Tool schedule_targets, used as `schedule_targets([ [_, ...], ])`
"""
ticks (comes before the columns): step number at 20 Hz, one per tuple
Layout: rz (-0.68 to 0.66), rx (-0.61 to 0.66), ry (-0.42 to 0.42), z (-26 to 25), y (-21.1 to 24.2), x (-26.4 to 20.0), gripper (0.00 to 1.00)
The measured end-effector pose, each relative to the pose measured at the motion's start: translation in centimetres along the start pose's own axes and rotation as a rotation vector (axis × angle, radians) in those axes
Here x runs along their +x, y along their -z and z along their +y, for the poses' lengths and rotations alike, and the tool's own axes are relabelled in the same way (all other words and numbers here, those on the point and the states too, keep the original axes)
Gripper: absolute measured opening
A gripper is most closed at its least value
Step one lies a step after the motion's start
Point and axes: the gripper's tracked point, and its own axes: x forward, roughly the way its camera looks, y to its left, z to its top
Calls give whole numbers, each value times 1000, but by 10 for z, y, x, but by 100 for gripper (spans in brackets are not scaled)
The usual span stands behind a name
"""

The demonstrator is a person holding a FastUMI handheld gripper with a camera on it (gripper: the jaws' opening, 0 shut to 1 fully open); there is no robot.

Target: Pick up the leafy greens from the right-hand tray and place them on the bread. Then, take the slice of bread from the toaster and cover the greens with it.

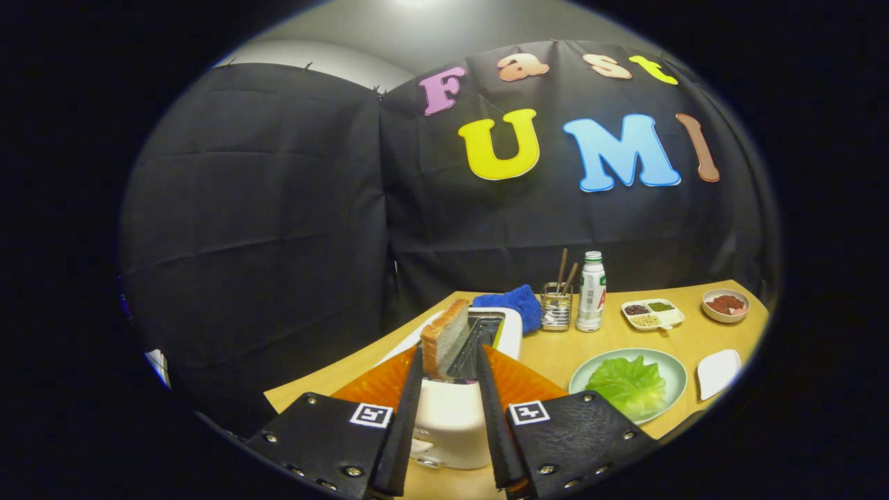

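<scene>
While the gripper hangs with its 2 fingers spread wide and gripping nothing, the white toaster sits between them, a bread slice upright in its left slot. The lettuce leaf lies on the green plate to the right.

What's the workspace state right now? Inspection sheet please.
Surface: wooden table, orange mat under toaster.
Job's things: bread slice upright in white toaster; leafy greens lying on green plate.
Clutter: blue cloth, utensil holder, bottle, divided dish, bowl, small white dish.
Grippers: gripper jaws open, straddling toaster, bread between them, untouched.
Cables: nothing seen.
Surroundings: black cloth wall.
</scene>
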Motion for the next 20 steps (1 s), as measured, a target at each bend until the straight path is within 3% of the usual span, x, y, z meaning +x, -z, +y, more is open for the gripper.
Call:
schedule_targets([
  [10, -16, -84, 88, 21, 3, 41, 46],
  [11, -3, -74, 133, 10, 4, 40, 39],
  [13, 4, -55, 130, 12, 5, 45, 15],
  [15, 9, -70, 149, 9, 0, 46, 15],
  [16, 15, -68, 150, 8, -1, 51, 5],
  [20, 15, -72, 146, 11, -8, 43, 5],
])
